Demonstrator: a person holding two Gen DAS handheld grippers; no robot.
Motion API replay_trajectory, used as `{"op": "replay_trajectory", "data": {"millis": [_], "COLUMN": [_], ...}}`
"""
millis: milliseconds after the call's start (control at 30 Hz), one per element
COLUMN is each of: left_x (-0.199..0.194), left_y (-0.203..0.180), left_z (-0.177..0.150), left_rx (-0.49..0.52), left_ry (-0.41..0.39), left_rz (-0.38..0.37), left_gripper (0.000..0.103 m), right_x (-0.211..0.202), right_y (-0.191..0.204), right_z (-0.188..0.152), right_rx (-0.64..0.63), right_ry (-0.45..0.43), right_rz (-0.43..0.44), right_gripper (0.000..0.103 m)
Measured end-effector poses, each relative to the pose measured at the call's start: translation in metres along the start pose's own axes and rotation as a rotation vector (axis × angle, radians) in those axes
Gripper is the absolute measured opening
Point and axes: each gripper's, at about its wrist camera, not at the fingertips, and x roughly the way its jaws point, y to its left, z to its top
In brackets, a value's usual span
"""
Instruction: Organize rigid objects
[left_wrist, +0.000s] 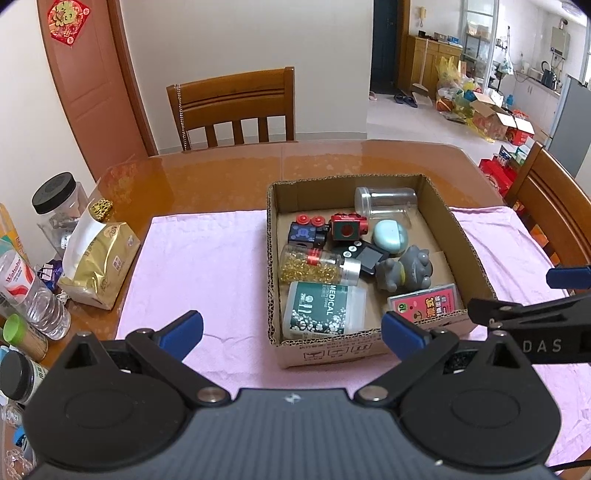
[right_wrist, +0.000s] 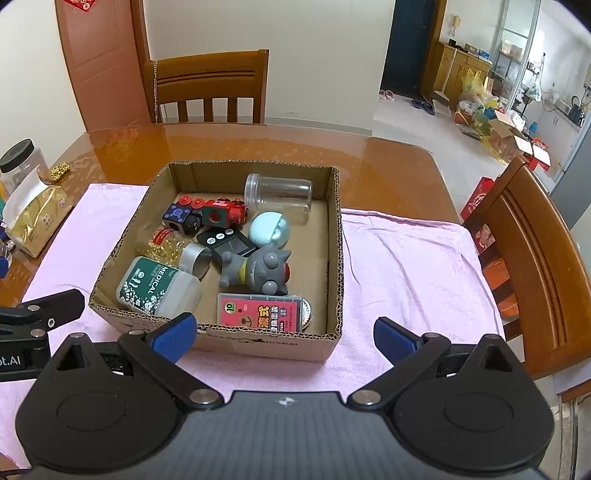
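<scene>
Both grippers, left and right, are held wide and empty before the box, in which all small objects lie: either unpacking pending or packing finished.

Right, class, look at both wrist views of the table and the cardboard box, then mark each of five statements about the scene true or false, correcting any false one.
1. The clear empty plastic jar lies on its side at the far end of the open brown cardboard box. True.
2. The left tool is clamped on the grey horned toy figure. False: it is open and empty, short of the box.
3. The box sits on a pink cloth. True.
4. The green-labelled white "MEDICAL" bottle stands upright. False: it lies on its side.
5. The right tool is open and holds nothing. True.
</scene>
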Motion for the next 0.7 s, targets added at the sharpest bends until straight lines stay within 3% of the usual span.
{"op": "replay_trajectory", "data": {"millis": [700], "left_x": [0.0005], "left_y": [0.0027], "left_z": [0.0016], "left_rx": [-0.003], "left_ry": [0.002], "left_rz": [-0.003], "left_gripper": [0.102], "right_x": [0.0018], "right_y": [0.0038], "right_z": [0.004], "right_rx": [-0.004], "right_ry": [-0.001], "right_rz": [0.001], "right_gripper": [0.103]}}
